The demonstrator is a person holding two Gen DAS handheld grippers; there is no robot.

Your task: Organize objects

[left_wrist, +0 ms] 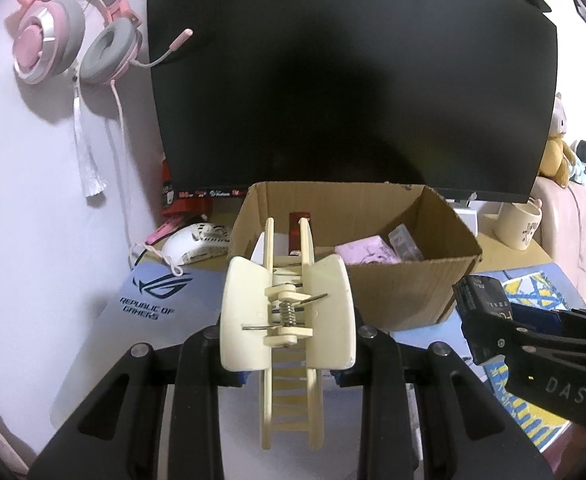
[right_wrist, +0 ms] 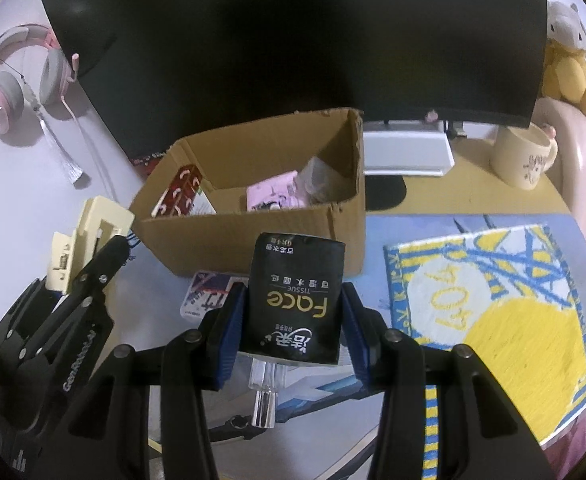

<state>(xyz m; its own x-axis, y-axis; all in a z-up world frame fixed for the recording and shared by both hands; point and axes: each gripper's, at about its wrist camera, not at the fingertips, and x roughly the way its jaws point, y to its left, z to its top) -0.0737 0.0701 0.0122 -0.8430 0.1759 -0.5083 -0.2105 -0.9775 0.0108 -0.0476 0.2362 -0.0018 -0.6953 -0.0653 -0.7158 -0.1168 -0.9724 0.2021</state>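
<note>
My left gripper (left_wrist: pixel 289 376) is shut on a cream claw hair clip (left_wrist: pixel 289 312), held above the desk just in front of the open cardboard box (left_wrist: pixel 409 280). Its teeth point toward the box. My right gripper (right_wrist: pixel 293 332) is shut on a black tissue pack (right_wrist: pixel 293 296) printed "Face", raised near the front wall of that cardboard box (right_wrist: pixel 261 236). The box holds a pink packet (right_wrist: pixel 275 196), a red and white box (right_wrist: pixel 181 192) and a clear wrapped item (right_wrist: pixel 321 180). Each gripper shows in the other's view: the right gripper (left_wrist: pixel 493 332) at right, the left gripper (right_wrist: pixel 93 264) at left.
A large dark monitor (left_wrist: pixel 353 80) stands behind the box. Pink headphones (left_wrist: pixel 69 40) hang on the wall at left. A cream mug (right_wrist: pixel 525 160) and plush toys (right_wrist: pixel 569 60) sit at right. A yellow and blue towel (right_wrist: pixel 505 320), a small flat pack (right_wrist: pixel 209 296) and a clear bottle (right_wrist: pixel 265 396) lie on the mat.
</note>
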